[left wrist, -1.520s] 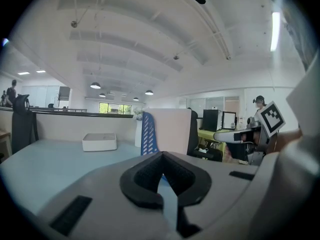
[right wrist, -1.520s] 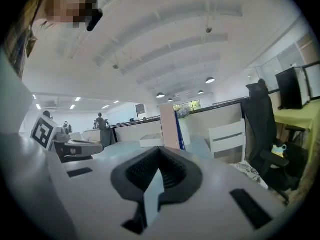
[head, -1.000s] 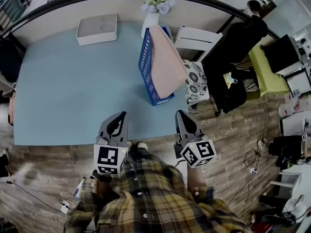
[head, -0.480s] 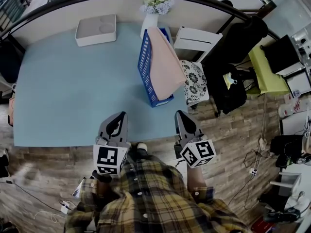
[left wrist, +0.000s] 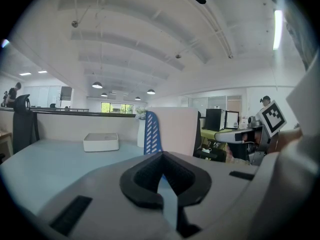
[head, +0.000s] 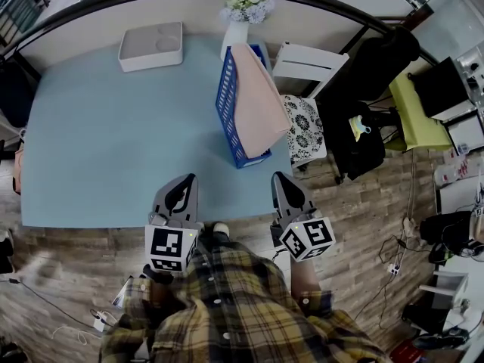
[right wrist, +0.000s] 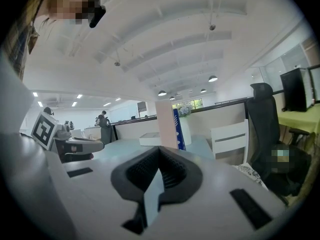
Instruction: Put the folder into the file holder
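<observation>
A pink folder stands in the blue file holder at the table's far right and leans right. Both grippers hang side by side at the table's near edge, well short of the holder. My left gripper is shut with nothing in it, and so is my right gripper. In the left gripper view the folder and holder rise beyond the shut jaws of the left gripper. The right gripper view shows the folder straight ahead past the right gripper.
The light blue table carries a white tray at the back and a vase of flowers behind the holder. A white chair with a patterned cushion and a black office chair stand to the right.
</observation>
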### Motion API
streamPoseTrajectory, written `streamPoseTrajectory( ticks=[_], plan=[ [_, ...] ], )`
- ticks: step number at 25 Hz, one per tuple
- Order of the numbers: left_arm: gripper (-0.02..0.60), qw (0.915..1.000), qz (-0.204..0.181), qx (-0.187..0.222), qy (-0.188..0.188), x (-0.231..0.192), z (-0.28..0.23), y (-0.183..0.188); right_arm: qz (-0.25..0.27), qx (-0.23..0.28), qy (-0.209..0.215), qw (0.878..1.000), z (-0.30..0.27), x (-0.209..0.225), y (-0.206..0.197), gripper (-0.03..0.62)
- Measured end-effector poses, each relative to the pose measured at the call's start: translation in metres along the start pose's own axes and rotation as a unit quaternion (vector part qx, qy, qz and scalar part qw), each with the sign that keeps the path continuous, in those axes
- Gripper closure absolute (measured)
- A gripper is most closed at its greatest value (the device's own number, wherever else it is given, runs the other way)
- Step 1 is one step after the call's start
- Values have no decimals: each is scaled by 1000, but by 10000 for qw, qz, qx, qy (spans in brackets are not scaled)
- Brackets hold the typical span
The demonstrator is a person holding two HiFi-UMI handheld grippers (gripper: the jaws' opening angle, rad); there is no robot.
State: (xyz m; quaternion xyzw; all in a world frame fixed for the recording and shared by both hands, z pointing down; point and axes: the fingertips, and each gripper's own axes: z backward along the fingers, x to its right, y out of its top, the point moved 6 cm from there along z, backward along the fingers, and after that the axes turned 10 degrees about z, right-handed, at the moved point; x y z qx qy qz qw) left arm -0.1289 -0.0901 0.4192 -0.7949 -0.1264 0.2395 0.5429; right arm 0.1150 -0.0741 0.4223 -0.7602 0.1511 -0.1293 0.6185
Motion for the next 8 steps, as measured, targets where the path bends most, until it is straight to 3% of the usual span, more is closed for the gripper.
streamPoseTrajectory(
  ticks=[8],
  plan=[
    [589,10000,-36,9,-47,1,-6,1,59,-29,43,10000,-5,1,0,592]
  ],
)
